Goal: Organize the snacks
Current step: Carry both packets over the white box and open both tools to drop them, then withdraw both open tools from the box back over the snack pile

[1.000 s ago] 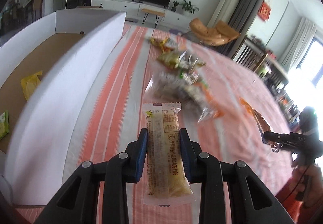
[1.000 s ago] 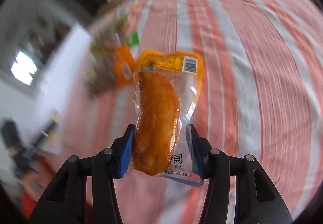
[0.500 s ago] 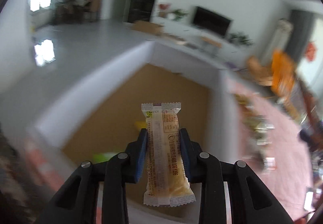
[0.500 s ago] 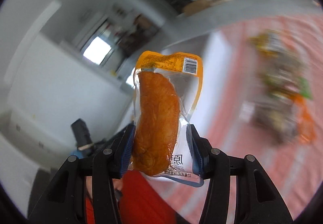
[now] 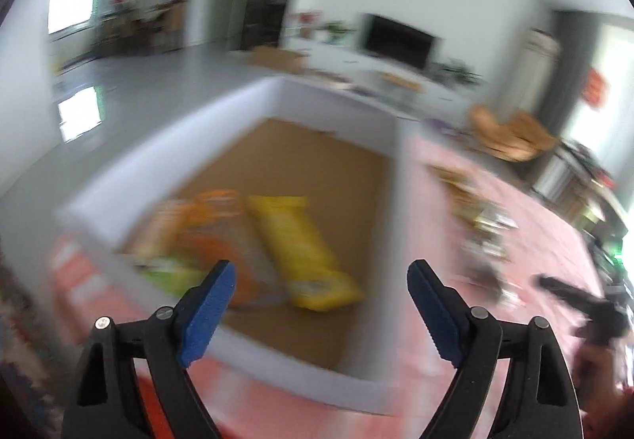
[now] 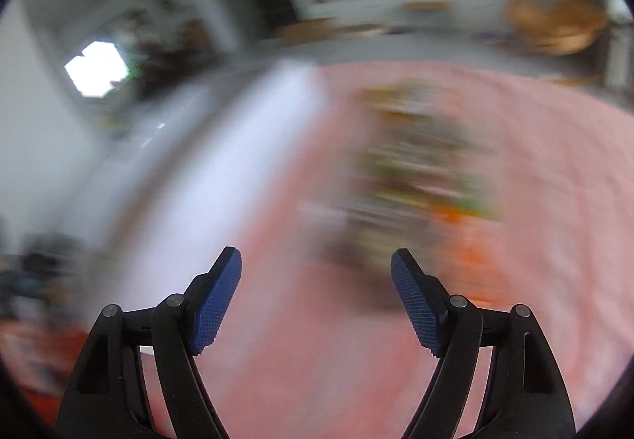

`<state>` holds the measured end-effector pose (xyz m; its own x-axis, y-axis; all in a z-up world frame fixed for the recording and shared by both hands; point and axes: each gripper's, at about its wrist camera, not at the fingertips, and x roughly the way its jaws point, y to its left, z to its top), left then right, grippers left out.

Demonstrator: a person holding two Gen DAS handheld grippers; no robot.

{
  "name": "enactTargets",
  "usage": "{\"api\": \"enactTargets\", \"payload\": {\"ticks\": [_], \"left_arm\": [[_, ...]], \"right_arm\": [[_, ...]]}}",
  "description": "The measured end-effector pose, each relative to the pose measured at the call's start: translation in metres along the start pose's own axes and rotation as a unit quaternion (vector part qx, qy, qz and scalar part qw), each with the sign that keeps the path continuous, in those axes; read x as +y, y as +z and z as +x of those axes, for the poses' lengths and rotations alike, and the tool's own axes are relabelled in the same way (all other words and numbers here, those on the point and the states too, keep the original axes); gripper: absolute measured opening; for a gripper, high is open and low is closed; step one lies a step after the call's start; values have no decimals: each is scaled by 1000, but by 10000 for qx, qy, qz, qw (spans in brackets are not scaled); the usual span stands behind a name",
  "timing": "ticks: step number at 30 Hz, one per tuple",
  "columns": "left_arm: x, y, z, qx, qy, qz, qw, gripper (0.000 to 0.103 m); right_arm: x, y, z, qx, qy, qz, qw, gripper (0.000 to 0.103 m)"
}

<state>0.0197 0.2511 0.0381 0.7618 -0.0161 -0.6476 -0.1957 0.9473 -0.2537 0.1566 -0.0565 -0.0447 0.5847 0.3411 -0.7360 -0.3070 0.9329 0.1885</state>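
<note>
Left wrist view: the left claw point(image 5: 321, 276) is spreading, empty; the cream snack bar it pinched a second ago is gone, presumably among the packets point(image 5: 305, 252) in the white box point(image 5: 380, 280).

Right wrist view: the right claw point(image 6: 316, 272) is spreading, empty; its orange packet is released. The snack pile point(image 6: 424, 169) waits on the striped worktop point(image 6: 554, 169).

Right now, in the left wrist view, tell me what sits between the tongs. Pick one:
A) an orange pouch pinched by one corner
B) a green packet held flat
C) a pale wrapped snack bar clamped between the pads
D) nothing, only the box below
D: the left tongs are opening with nothing between the pads, and through the gap shows the white-walled box with a yellow packet lying on its brown floor.
</note>
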Motion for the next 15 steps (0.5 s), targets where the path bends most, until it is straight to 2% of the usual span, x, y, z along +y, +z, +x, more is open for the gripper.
{"api": "enactTargets", "payload": {"ticks": [1,2,4,6,8,10,13,15], "left_arm": [[-28,-6,3,64,-271,217,9994,92],[-53,-10,9,170,-500,414,9977,95],[-94,-19,25,417,-820,710,9932,97],[-134,-36,49,775,-973,1014,9870,97],[-166,-55,78,1011,-935,1310,9818,97],[-178,-64,101,1179,-784,1424,9796,97],[-185,-68,143,1387,-569,1376,9791,97],[-190,-80,152,1315,-388,1478,9795,97]], "right_arm": [[-24,-10,3,-20,-152,59,9999,81],[-53,-22,6,46,-514,205,9985,81],[-108,-43,6,132,-1066,520,9929,81],[-141,-50,3,176,-1485,595,9870,81],[-165,-56,5,218,-1914,613,9793,81],[-183,-63,4,226,-2107,726,9746,81],[-199,-68,-1,75,-2028,914,9749,83],[-187,-73,-12,7,-2085,934,9735,83]]}}
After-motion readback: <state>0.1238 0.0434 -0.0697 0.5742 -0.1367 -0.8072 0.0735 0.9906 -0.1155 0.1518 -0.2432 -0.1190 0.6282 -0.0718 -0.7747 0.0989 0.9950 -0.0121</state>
